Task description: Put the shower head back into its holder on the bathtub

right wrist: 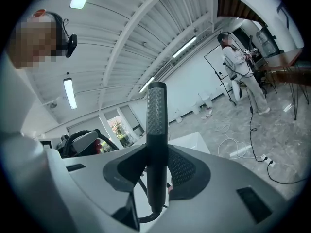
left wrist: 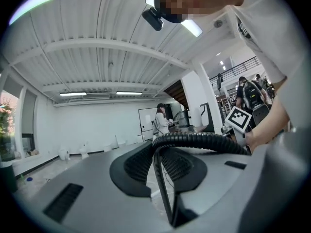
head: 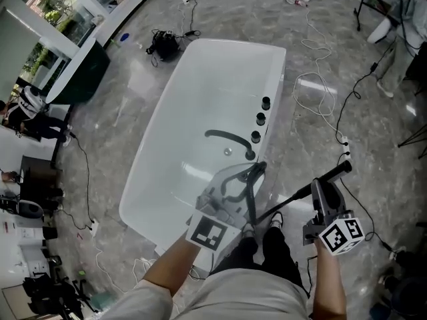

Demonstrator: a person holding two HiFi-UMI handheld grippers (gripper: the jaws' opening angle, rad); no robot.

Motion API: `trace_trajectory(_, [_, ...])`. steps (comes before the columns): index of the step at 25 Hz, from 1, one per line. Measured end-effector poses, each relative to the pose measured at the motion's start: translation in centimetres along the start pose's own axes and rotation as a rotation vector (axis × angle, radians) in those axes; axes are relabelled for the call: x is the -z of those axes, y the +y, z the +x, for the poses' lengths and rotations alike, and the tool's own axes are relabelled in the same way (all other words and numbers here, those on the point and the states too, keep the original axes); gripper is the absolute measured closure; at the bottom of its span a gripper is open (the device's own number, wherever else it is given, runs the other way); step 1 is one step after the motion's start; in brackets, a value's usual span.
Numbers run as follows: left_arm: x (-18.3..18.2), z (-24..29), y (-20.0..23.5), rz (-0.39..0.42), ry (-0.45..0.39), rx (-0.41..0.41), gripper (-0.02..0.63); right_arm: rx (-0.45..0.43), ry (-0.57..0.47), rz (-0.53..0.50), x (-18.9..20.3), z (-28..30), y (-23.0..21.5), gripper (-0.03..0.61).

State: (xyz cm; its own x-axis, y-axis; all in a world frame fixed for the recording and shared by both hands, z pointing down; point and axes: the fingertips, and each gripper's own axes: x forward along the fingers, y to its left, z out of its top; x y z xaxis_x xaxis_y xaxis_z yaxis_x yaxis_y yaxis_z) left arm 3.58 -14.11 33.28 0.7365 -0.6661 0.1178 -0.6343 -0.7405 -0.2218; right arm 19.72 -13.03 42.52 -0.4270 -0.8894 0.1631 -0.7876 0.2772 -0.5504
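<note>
A grey, marble-patterned floor [head: 320,59] is seen from the head view, with a white bathtub [head: 167,112] set on it at a slant. Loose cables [head: 313,85] are strewn over the floor around the tub, and a black bag [head: 163,44] lies at its far end. Three black knobs [head: 261,119] are lined along the tub's right rim, with a black spout [head: 230,139] curving over the basin just beside them. In the gripper views a large white room is shown, with a ribbed ceiling, strip lights, and a person in white [right wrist: 238,67] standing well away.

The shower head [head: 330,177], a slim black wand, is held above the floor outside the tub's right rim, near the end where the person stands. In the head view its long axis is slanted from lower left to upper right, the free end pointed away from the tub. In the right gripper view it stands upright across the jaws, its perforated face [right wrist: 155,106] turned to the camera and its hose end at the bottom.

The jaws of the right gripper [head: 319,187] are clamped on the wand's shaft. The jaws of the left gripper [head: 248,177] are closed on the black ribbed hose [left wrist: 194,141], which arches up out of them and is looped over the tub's near rim.
</note>
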Motion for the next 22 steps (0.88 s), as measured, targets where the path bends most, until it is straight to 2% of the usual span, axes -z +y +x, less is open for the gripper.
trace_trajectory(2, [-1.0, 1.5, -0.4, 0.022, -0.035, 0.030, 0.555, 0.015, -0.023, -0.009, -1.1, -0.7, -0.3, 0.439])
trace_trajectory(4, [-0.5, 2.5, -0.5, 0.063, -0.035, 0.043, 0.555, 0.030, -0.034, -0.014, -1.5, -1.2, -0.8, 0.439])
trace_trajectory(6, [1.6, 2.5, -0.1, 0.100, 0.010, 0.031, 0.555, 0.034, -0.026, -0.019, -1.0, -1.0, -0.9, 0.439])
trace_trajectory(10, [7.3, 0.9, 1.0, 0.095, 0.139, -0.023, 0.555, 0.012, 0.031, -0.040, 1.6, 0.6, -0.3, 0.439])
trace_trajectory(12, [8.2, 0.5, 1.3, 0.101, 0.164, -0.043, 0.555, 0.009, 0.041, -0.040, 2.2, 1.0, -0.1, 0.439])
trace_trajectory(17, [4.9, 1.1, 1.1, 0.156, 0.066, -0.058, 0.555, 0.014, -0.012, -0.055, -0.3, -0.1, 0.0, 0.439])
trace_trajectory(19, [6.1, 1.9, 0.9, 0.196, 0.073, -0.047, 0.555, 0.027, -0.025, -0.077, -1.0, -0.4, -0.2, 0.439])
trace_trajectory(22, [9.1, 2.1, 0.8, 0.214, 0.137, -0.038, 0.555, 0.043, -0.006, -0.093, -0.5, -0.2, -0.4, 0.439])
